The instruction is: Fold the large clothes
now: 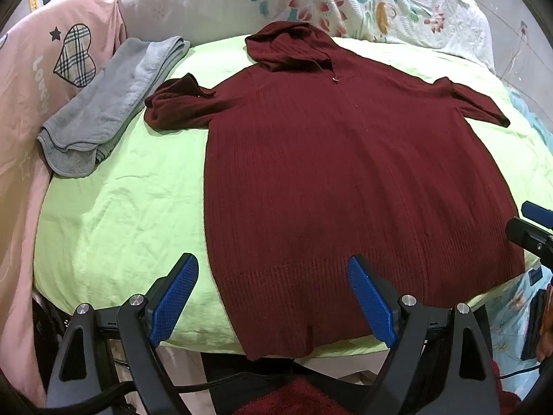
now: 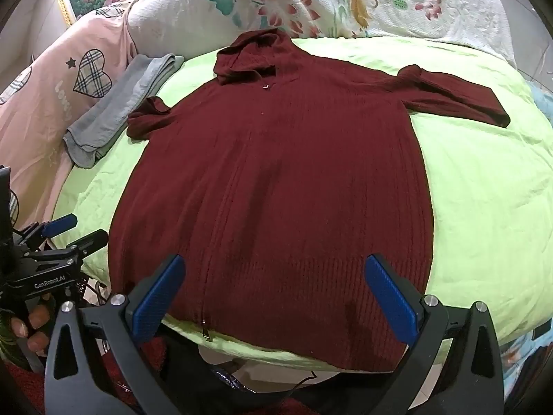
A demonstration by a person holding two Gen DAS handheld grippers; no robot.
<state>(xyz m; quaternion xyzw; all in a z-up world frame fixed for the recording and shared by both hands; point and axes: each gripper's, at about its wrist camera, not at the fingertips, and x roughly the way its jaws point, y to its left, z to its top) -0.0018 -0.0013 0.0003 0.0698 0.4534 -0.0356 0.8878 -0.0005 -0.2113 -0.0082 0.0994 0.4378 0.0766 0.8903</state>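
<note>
One maroon hooded knit cardigan (image 1: 345,180) is laid flat, front up, on a lime-green sheet (image 1: 114,214); in the right wrist view the same cardigan (image 2: 276,180) fills the middle of the sheet (image 2: 484,207). One hood, two sleeves and one centre zip line are counted on it. The hood (image 1: 290,46) points to 12 o'clock. The sleeve at 10 o'clock (image 1: 176,105) is bunched and folded back on itself; the sleeve at 2 o'clock (image 1: 473,98) is stretched out straight. One folded grey towel (image 1: 103,110) lies at 10 o'clock, just beside the bunched sleeve. One pink cover with a plaid heart (image 1: 74,57) is seen beyond it, and one white floral quilt (image 1: 363,0) at 12 o'clock.

The cardigan's hem (image 1: 276,342) reaches the sheet's near edge at 6 o'clock and slightly overhangs it; a zip pull (image 2: 207,335) is seen at the hem. Bare sheet is left on both sides of the body, at 9 o'clock and at 3 o'clock, the wider strip at 3 o'clock in the right wrist view.

Two grippers are counted. The left gripper (image 1: 273,297) is spread wide, nothing held; the hem's corner at 7 o'clock is seen between its blue pads, contact with the cloth not being determinable. The right gripper (image 2: 276,297) is likewise spread wide and empty, the hem seen between its pads. A person's hand (image 2: 29,328) is seen gripping the left gripper's handle at 8 o'clock.
</note>
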